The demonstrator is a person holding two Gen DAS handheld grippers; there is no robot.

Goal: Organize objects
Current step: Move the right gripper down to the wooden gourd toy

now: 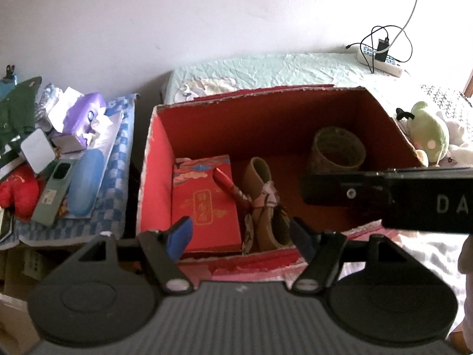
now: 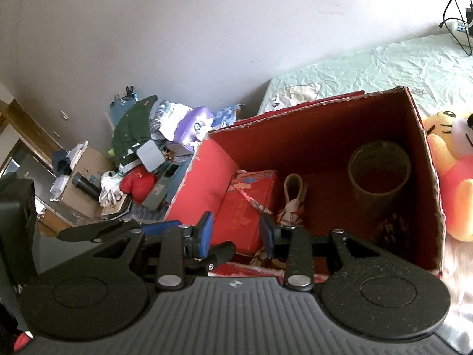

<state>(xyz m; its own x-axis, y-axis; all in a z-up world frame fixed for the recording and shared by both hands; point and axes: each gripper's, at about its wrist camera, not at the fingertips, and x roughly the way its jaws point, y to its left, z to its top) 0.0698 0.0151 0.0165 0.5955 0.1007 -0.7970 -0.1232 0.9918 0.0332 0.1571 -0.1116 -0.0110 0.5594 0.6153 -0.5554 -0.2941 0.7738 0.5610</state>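
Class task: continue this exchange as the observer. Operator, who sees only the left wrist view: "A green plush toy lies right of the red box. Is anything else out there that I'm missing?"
Observer: Yes. In the right wrist view a yellow bear plush in a red top lies against the red box's right wall.
Operator: What sits past the clutter on the left?
Observer: A brown cardboard box with a dark cylinder lying on it.
Operator: My left gripper looks open. What about the other one?
Observer: The right gripper is open too, nothing between its blue pads, above the box's near edge.
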